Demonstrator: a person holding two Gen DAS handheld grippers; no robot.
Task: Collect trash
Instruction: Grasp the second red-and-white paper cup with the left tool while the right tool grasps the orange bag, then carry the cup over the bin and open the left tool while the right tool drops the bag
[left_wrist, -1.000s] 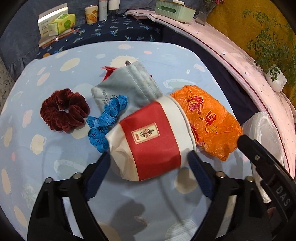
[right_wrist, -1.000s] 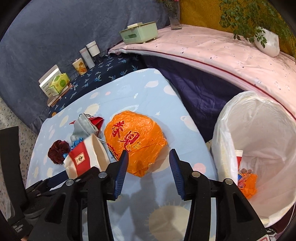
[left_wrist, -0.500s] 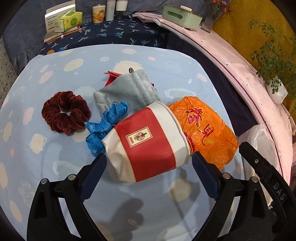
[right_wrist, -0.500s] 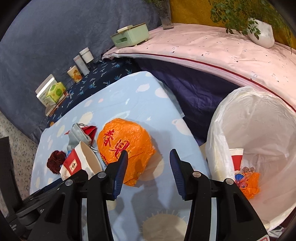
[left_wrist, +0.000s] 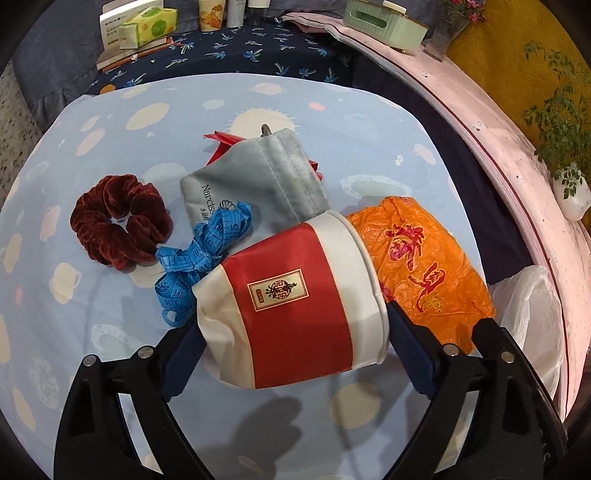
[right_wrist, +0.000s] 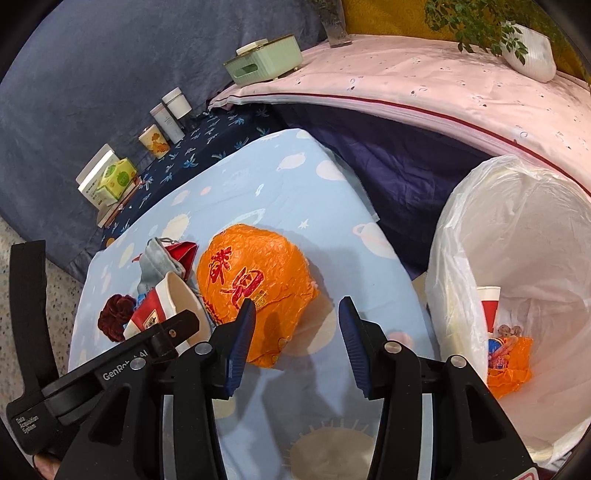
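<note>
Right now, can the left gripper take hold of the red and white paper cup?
Probably yes. The left gripper stands open with a finger on each side of the paper cup, which lies on its side; nothing sits between them.

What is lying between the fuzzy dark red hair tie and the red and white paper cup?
A crumpled blue measuring tape lies between the scrunchie and the paper cup, seen best in the left wrist view.

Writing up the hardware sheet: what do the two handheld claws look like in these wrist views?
Both match: the left claw and right claw have matte black angular plastic arms, round silver screws at the joints and dark blue ribbed pads on the fingers. Seen from the right wrist view, the left unit's body carries white lettering, "GenRobot AI" and "Data Acquisition System". No cables or sleeves visible.
</note>
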